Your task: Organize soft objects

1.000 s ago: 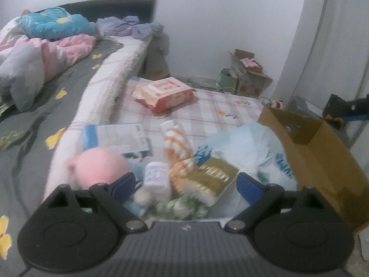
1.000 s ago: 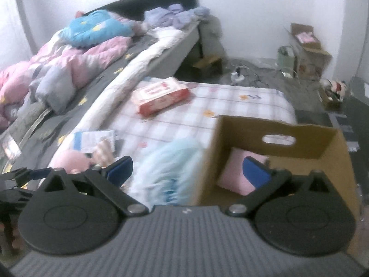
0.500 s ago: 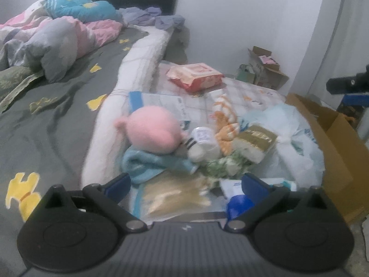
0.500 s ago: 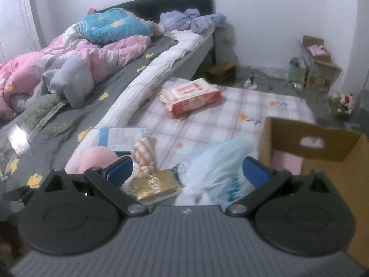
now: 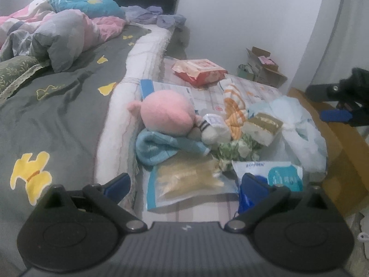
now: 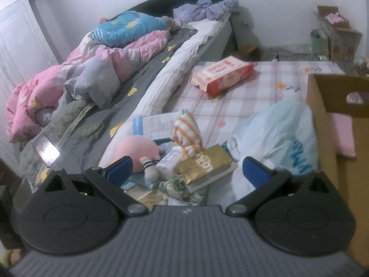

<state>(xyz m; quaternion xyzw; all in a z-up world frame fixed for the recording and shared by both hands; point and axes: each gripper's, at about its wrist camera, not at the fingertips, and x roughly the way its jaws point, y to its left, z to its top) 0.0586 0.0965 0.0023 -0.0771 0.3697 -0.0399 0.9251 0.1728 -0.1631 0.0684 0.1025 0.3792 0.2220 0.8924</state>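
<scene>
Two grippers, both with jaws spread wide and nothing between them. Left gripper (image 5: 184, 184) has just finished opening; it hangs over the near end of the pile. Right gripper (image 6: 186, 168) points down over the same pile from the box side.

Landmark: pink plush toy (image 5: 166, 115), lying on the checked mat (image 5: 249, 87) close against the bed (image 5: 64, 106).
- Left of the plush: the bed's white mattress edge, then grey sheet with yellow shapes; crumpled pink-grey duvet (image 5: 57, 32) further up the bed.
- Under and in front of the plush: blue knit cloth (image 5: 159, 150), touching it. Nearer than that, a clear bag of tan material (image 5: 189, 182).
- Behind the plush: flat blue-and-white packet (image 5: 166, 90), partly covered by it.
- Just right of the plush: small white soft toy with striped legs (image 5: 212, 129), touching it; then orange-striped cloth (image 5: 233, 108), green patterned cloth (image 5: 237, 150), gold-and-white pack (image 5: 263, 127).
- Well behind and right of the plush: red wipes pack (image 5: 198, 71), alone on the mat.
- Further right: pale blue plastic bag (image 5: 297, 127), a white-teal pouch (image 5: 276, 175) in front of it.
- Far right of the plush: cardboard box (image 6: 322, 120), a pink item (image 6: 343, 136) inside.
</scene>
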